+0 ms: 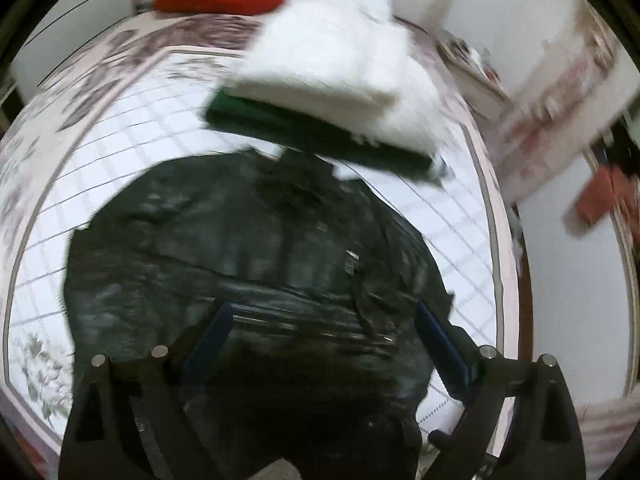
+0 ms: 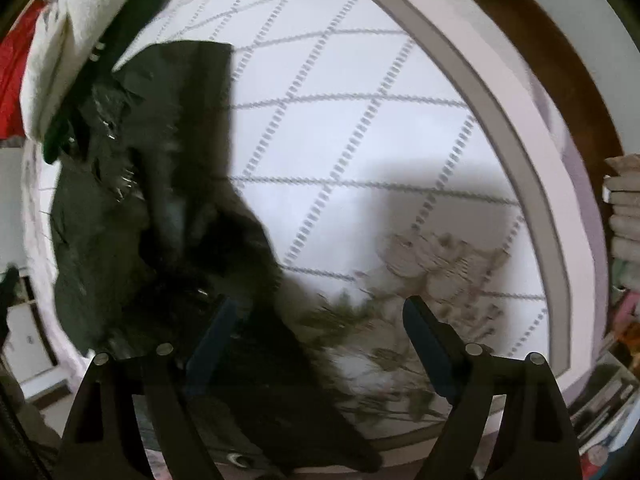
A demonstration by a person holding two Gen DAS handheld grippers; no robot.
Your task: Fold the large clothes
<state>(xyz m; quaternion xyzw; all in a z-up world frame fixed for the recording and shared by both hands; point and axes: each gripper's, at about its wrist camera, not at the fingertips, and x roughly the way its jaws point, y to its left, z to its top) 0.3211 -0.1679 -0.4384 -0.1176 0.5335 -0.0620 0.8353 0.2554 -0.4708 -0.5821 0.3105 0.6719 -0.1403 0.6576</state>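
Both tongs, left (image 1: 322,336) and right (image 2: 316,332), spread wide above seemingly black jacket (image 1: 248,248)

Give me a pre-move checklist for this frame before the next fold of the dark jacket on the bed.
1. Left gripper open, nothing between its fingers: ok.
2. Right gripper open, nothing pinched: ok, though dark cloth lies under its left finger.
3. Dark shiny jacket lying on the white quilted bedspread, not hanging off: ok in the left wrist view.
4. Jacket flat and smoothed: not ok; the right wrist view shows it bunched and creased.
5. Folded stack, white fluffy garment on a dark green one, clear of the jacket: cannot tell; the collar edge lies very close.
6. Sharp view: not ok, both pictures blurred.
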